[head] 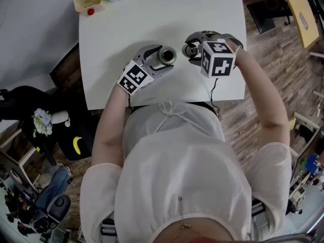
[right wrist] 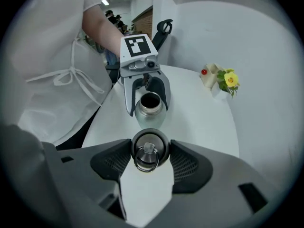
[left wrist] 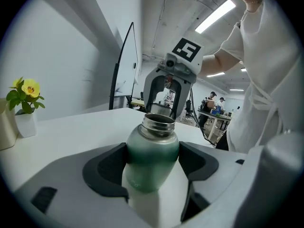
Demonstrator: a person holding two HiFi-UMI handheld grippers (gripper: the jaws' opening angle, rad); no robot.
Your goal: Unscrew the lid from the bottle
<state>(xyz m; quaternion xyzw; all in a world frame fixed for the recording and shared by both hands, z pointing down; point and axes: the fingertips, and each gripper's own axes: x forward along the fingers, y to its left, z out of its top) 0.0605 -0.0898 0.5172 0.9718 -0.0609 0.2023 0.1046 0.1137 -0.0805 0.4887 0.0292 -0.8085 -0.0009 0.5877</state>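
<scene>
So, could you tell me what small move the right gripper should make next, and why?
Probably lower the round metal lid with its ring onto the white table and release it: the right gripper holds it clear of the open mouth of the green metal bottle in the left gripper.

Left hand-held gripper [head: 168, 57]: its jaws are closed on the bottle [left wrist: 152, 160], one pad on each side. It points a little down, away from the person.
Right hand-held gripper [head: 191, 49]: its jaws pinch the lid [right wrist: 150, 148] from both sides. It points steeply down, just right of the other one.
Left arm [head: 109, 120]: bare, reaching forward.
Right arm [head: 263, 95]: bare, bent at the elbow, coming in from the right.
</scene>
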